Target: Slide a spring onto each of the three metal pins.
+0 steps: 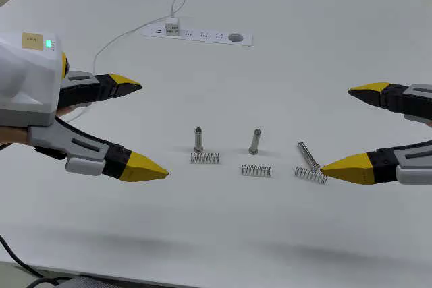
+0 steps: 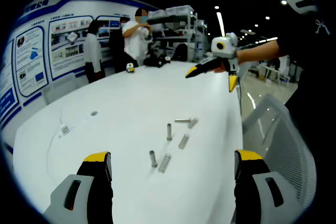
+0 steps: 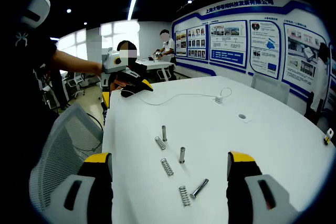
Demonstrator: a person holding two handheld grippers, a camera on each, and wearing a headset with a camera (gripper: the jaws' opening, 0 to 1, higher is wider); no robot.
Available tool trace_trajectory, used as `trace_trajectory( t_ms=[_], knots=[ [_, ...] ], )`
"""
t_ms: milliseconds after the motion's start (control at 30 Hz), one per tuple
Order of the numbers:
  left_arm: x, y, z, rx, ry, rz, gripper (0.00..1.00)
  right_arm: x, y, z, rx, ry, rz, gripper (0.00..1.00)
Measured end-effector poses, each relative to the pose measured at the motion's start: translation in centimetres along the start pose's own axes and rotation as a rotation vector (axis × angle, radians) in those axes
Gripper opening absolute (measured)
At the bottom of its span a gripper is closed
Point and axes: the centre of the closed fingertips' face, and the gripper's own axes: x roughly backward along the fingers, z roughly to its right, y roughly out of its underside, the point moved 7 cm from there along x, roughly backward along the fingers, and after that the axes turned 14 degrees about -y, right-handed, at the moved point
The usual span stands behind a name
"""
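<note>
Two metal pins point(image 1: 198, 138) point(image 1: 255, 141) stand upright on the white table point(image 1: 304, 65). A third pin point(image 1: 308, 155) lies tilted on its side at the right. One spring lies flat in front of each pin point(image 1: 205, 158) point(image 1: 256, 170) point(image 1: 310, 175). My left gripper point(image 1: 150, 129) is open at the left, well clear of the pins. On the right, my right gripper point(image 1: 337, 129) is open too, its lower fingertip close to the lying pin and its spring. From the left gripper view the pins point(image 2: 169, 131) and springs point(image 2: 184, 141) lie ahead between the jaws; likewise in the right gripper view point(image 3: 182, 155) point(image 3: 167, 167).
A white power strip point(image 1: 197, 34) with a plugged charger and a looping cable point(image 1: 111, 42) lies at the back of the table. A mesh chair point(image 2: 283, 129) stands by the table edge. People stand beyond the far end of the table point(image 2: 134, 35).
</note>
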Motion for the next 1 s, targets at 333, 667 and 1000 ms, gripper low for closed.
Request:
trace_trajectory(
  t_ms=[333,667,1000],
  knots=[
    [0.1,-0.4,0.1,-0.001,0.003,0.012,0.99,-0.3,0.6,-0.5,-0.006,-0.015,-0.02,0.92],
    [0.1,-0.4,0.3,-0.005,0.001,0.01,0.99,-0.4,1.0,-0.9,-0.013,-0.023,-0.022,0.92],
    [0.1,-0.4,0.3,-0.001,-0.013,0.016,1.0,-0.6,1.4,-1.0,-0.021,-0.03,-0.027,0.91]
  ],
)
